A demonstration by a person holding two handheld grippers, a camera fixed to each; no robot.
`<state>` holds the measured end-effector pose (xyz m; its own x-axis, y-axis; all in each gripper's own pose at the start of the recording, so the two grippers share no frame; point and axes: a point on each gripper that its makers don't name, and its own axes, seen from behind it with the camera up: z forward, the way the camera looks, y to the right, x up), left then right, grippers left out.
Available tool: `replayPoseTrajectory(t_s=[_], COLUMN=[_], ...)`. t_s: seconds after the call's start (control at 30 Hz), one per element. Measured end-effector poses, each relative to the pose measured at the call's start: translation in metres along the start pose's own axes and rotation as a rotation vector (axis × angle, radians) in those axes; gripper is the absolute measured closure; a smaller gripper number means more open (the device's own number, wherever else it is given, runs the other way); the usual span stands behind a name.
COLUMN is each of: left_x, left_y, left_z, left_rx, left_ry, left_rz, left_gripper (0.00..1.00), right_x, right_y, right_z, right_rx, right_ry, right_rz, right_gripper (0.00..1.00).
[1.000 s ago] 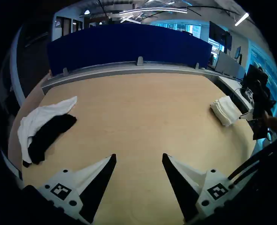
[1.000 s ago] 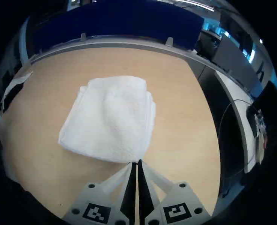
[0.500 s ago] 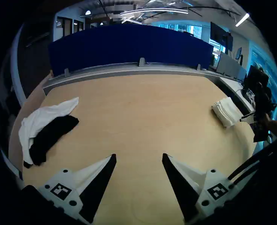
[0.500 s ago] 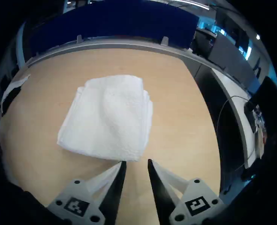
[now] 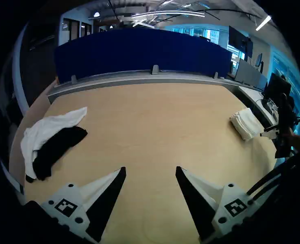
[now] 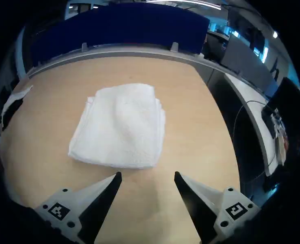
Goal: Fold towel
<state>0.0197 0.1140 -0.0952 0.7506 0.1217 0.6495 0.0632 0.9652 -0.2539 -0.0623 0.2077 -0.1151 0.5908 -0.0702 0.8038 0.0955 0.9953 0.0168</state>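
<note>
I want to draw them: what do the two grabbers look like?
The left gripper and right gripper have pointed fingers, white outside and black inside, with a square black-and-white marker at each base. Black cables run beside the left one.

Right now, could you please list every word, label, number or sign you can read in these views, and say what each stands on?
There is no readable text.
Left gripper: square black-and-white coded markers, which are patterns without letters or digits.
Right gripper: coded markers of the same kind.
Folded white towel: no label visible.
</note>
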Motion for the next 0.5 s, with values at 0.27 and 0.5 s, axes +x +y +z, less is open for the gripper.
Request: replayPoseTrajectory(t_s=[0.27,0.5], left_x=[0.001,0.003], left_y=[-0.002,-0.004], left_z=[-0.001,-0.002], left_rx=[-0.001,0.004], left_ry=[0.007,0.012], left_rz=[-0.007,-0.01], left_gripper=[0.09,0.1], right_x=[0.022,0.06], right_y=[-0.01,-0.023], right_z=[-0.009,-0.005], right_rx=[0.017,0.044], right_ry=[0.056,0.103], right_rz=[-0.007,-0.039], right_gripper=[0.0,0.0])
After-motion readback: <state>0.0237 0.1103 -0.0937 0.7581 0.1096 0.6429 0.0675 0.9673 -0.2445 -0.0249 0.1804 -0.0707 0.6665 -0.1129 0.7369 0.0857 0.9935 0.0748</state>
